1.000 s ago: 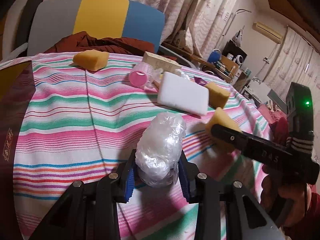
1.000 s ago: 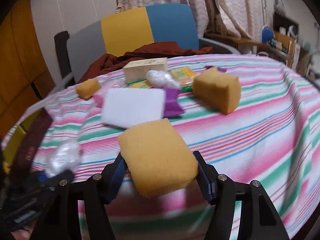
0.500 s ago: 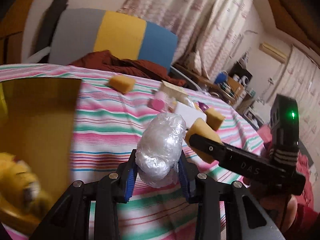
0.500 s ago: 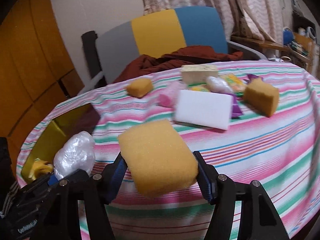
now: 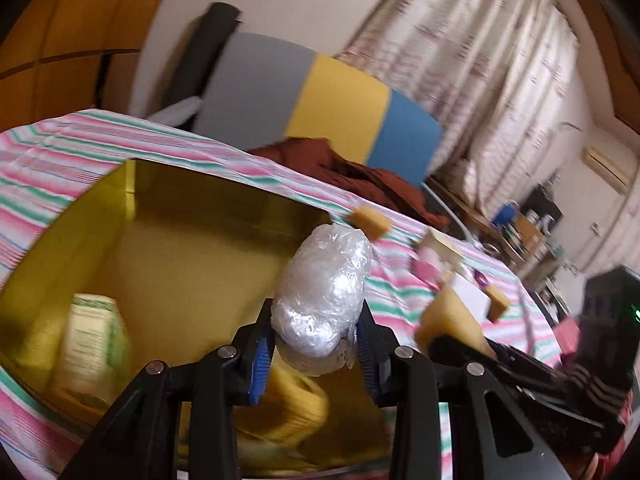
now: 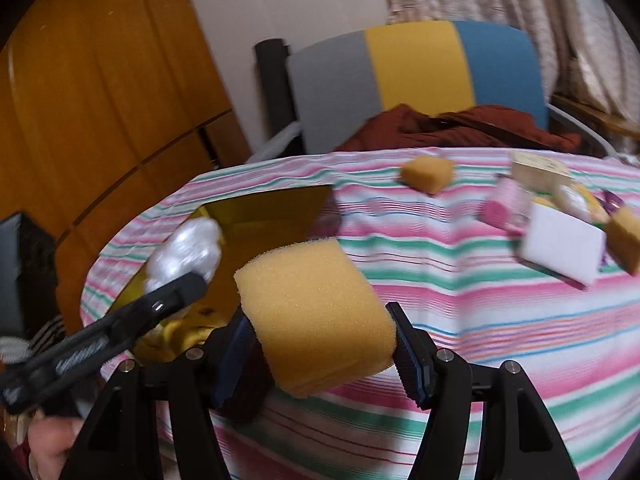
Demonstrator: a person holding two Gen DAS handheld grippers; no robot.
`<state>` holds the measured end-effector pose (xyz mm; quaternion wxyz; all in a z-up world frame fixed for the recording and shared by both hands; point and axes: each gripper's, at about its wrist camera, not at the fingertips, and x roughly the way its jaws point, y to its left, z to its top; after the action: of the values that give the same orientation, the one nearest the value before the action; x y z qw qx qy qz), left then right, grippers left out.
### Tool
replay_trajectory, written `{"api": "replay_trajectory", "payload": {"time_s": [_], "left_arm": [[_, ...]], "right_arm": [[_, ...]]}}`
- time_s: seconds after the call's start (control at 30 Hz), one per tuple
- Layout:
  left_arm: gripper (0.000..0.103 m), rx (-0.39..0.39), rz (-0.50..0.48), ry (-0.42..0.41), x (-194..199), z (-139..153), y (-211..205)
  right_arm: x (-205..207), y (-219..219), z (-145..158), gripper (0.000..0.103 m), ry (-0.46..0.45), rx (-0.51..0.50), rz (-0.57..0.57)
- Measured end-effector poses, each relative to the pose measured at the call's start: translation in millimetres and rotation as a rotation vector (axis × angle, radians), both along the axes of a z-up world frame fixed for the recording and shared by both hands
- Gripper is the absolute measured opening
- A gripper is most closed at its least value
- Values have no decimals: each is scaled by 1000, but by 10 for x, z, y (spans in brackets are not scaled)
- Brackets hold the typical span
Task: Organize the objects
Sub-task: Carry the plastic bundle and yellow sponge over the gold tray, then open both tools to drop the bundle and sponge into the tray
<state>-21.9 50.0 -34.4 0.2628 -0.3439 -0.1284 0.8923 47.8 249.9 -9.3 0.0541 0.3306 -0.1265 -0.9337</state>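
Sponge (image 6: pixel 316 316), yellow, is clamped in the right gripper (image 6: pixel 320 344) over the striped tablecloth (image 6: pixel 500 320). A plastic-wrapped bundle (image 5: pixel 324 292) is gripped by the left gripper (image 5: pixel 316 352) above the yellow box (image 5: pixel 180 248). Further sponges (image 6: pixel 427 174) lie at one o'clock.

- Your left gripper (image 5: pixel 316 344) angles downward, jaws clamped on its load.
- Your right gripper (image 6: pixel 320 344) likewise; its pads seemingly press, though blurred.
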Motion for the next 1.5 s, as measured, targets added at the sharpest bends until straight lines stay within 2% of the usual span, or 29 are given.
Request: {"api": "replay_trajectory", "payload": {"time_s": [0.13,0.27,0.37,0.43,0.5,0.57,0.77,1.0,1.27,1.5], "left_arm": [[37,-49,59,-33,-170,-87,-182],[37,-65,101,-75,-257,-183,-330],[37,-89,120,-89,-299,-225,-410],[38,-99,133,-98,-323,-245,-435],[44,-104,151,-118,-348,-268,-447],[53,-107,165,-128,-359,-274,-456],[57,-132,199,-116,-339,-219,-455],[59,-94,248,-85,-288,-77,-516],[59,-110,203,-50,-222,46,-346],[59,-135,116,-33,-88,89,-52]], "right_arm": [[-131,-266,55,66,19,21,53],[-296,-489,85,67,26,68,87],[-409,-606,59,70,24,112,83],[-461,-644,36,76,16,109,90],[-459,-653,22,84,14,121,74],[-440,-645,19,87,20,117,68],[-380,-545,29,91,19,91,36],[-303,-401,3,94,10,54,-8],[-226,-254,11,97,14,45,-51],[-163,-29,-24,97,0,48,-103]]}}
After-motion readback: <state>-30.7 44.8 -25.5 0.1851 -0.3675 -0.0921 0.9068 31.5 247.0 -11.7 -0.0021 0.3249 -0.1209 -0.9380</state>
